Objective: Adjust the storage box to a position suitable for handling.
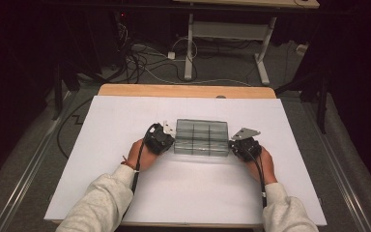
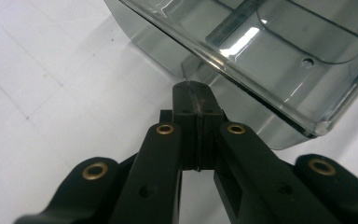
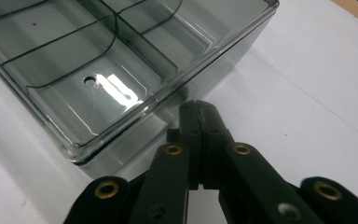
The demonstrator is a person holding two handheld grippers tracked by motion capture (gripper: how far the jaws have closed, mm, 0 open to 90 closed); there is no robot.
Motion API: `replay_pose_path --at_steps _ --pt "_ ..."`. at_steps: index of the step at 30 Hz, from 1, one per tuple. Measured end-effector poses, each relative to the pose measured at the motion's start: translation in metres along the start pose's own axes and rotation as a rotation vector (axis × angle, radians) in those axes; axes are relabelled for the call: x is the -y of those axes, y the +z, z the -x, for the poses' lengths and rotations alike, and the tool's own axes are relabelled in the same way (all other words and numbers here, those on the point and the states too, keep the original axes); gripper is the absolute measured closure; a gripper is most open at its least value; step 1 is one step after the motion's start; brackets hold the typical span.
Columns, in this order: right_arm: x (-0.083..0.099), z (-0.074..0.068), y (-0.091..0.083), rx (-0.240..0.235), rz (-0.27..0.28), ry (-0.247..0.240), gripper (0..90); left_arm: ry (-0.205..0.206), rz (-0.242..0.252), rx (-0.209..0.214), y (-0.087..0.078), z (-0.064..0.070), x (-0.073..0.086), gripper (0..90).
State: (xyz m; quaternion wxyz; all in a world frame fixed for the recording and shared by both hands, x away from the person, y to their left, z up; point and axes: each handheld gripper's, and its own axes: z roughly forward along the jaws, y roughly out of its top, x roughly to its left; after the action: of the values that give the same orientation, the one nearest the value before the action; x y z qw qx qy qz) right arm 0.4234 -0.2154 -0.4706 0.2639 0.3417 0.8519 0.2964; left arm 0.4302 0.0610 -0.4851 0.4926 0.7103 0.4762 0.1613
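Organiser box: clear smoky plastic box (image 1: 201, 137) with divided compartments, sitting flat near the middle of the white sheet (image 1: 125, 121), long side running left to right.
Compartments: curved-floor cells, each with a small hole in the floor; contents none seen in the gripper views.
Left gripper: left gripper (image 1: 166, 138) at the left end of the box. In the left gripper view (image 2: 193, 95) its jaws are pressed together, tips right against the lower wall of the box; nothing seen between them.
Right gripper: right gripper (image 1: 235, 145) at the right end of the box. In the right gripper view (image 3: 198, 112) its jaws are together, tips at the base of the end wall; contact likely, cannot confirm.
Hands: left hand (image 1: 140, 155) and right hand (image 1: 266, 165) each behind its gripper, on the near side, grey sleeves.
Table: wooden table (image 1: 188, 90), its far edge showing beyond the sheet.
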Motion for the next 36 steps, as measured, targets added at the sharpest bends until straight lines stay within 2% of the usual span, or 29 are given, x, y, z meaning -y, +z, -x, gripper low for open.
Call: replay_pose_path --at_steps 3,6,7,10,22,26,36 --pt "-0.001 -0.006 0.000 -0.002 0.001 0.000 90.0 -0.003 -0.004 -0.011 -0.005 -0.003 0.002 87.5" --pt "-0.002 -0.010 -0.001 -0.007 0.004 -0.007 90.0 -0.031 0.036 -0.011 -0.009 -0.001 0.007 87.4" --pt "-0.002 -0.012 -0.001 -0.011 0.006 -0.011 90.0 0.010 0.005 0.007 -0.014 -0.004 0.008 87.4" --pt "-0.003 -0.017 -0.002 -0.019 0.011 -0.023 90.0 0.020 0.003 0.007 -0.021 -0.005 0.012 87.4" --pt "-0.006 -0.035 -0.003 -0.030 0.018 -0.048 90.0 -0.018 0.014 -0.006 -0.036 -0.013 0.020 87.4" --pt "-0.008 -0.039 -0.002 -0.034 0.020 -0.057 90.0 -0.005 0.005 -0.020 -0.038 -0.016 0.026 87.4" --pt "-0.010 -0.048 -0.002 -0.028 0.025 -0.069 90.0 -0.009 0.008 -0.024 -0.043 -0.019 0.029 87.4"
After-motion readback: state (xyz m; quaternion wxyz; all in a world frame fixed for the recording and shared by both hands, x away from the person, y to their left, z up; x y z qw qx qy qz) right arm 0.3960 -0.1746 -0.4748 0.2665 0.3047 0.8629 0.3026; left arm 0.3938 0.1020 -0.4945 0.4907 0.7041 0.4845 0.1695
